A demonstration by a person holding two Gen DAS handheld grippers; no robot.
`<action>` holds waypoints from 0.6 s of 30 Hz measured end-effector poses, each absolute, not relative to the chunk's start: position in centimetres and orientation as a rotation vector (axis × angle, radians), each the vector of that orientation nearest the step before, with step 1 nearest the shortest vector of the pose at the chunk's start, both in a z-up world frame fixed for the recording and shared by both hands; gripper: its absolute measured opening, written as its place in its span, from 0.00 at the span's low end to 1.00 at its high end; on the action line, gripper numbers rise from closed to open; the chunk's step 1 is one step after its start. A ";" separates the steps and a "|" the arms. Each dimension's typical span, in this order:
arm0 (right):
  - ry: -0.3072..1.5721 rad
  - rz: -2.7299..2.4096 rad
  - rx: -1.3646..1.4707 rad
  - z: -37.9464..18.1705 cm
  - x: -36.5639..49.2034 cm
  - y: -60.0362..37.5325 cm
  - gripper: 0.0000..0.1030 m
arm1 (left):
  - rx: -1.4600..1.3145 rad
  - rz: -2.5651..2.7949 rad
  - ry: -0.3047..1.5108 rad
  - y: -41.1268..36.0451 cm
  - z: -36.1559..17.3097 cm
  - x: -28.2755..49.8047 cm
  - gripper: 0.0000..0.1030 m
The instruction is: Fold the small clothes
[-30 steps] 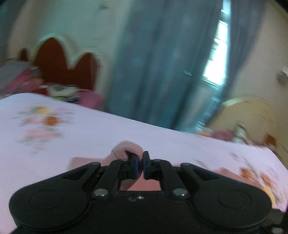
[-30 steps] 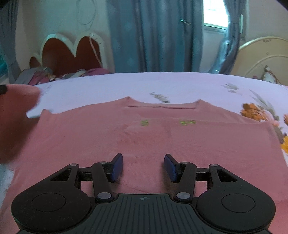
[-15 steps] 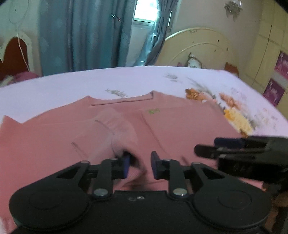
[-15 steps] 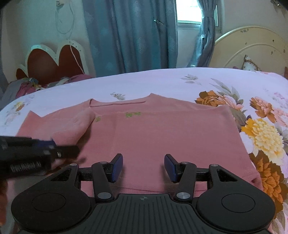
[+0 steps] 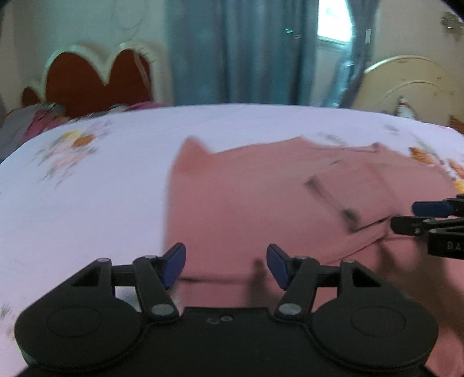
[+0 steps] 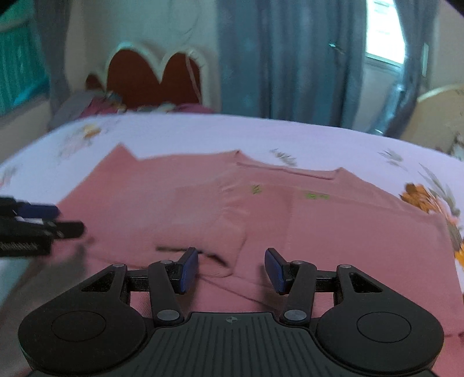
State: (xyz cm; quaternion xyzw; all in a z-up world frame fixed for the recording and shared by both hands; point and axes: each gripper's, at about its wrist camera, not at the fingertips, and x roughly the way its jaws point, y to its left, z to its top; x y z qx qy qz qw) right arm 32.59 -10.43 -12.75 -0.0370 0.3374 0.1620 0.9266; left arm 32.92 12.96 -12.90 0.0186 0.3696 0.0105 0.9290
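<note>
A pink sweater [image 6: 333, 232] is spread flat on the bed sheet [image 6: 203, 133], its neckline toward the far side and its hem toward the cameras. One sleeve [image 6: 208, 220] is already laid inward over the chest, so that its cuff lies near the hem, just beyond the right gripper [image 6: 231, 268]. It is judged that the sleeve was placed so to make the body narrower before the next fold, and that the task is only partly done, because the body itself is not yet folded

In the left wrist view the left edge of the sweater [image 5: 261, 208] is seen, with the floral sheet [image 5: 87, 185] to the left of it. The left gripper [image 5: 225, 266] is held low over the near left corner of the garment, with its blue pads wide apart and nothing between them. The right gripper is held low over the near hem, level and pointed toward the far side, also with its pads apart and empty. Whether the pads touch the fabric cannot be told

Both pictures are blurred. At the far side a red headboard [image 6: 153, 81], blue curtains [image 6: 304, 58] and a window [image 5: 333, 20] are seen
</note>
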 end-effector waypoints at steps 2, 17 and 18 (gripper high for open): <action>0.678 0.330 -0.134 -13.3 33.0 -9.6 0.49 | 0.033 0.049 0.774 13.8 -13.4 32.3 0.59; 0.608 0.269 -0.019 -12.2 36.0 -11.3 0.13 | 0.042 0.135 0.760 15.2 -14.6 32.5 0.43; 0.605 0.246 0.026 -11.7 36.0 -12.6 0.13 | 0.047 0.134 0.755 15.1 -14.5 32.7 0.39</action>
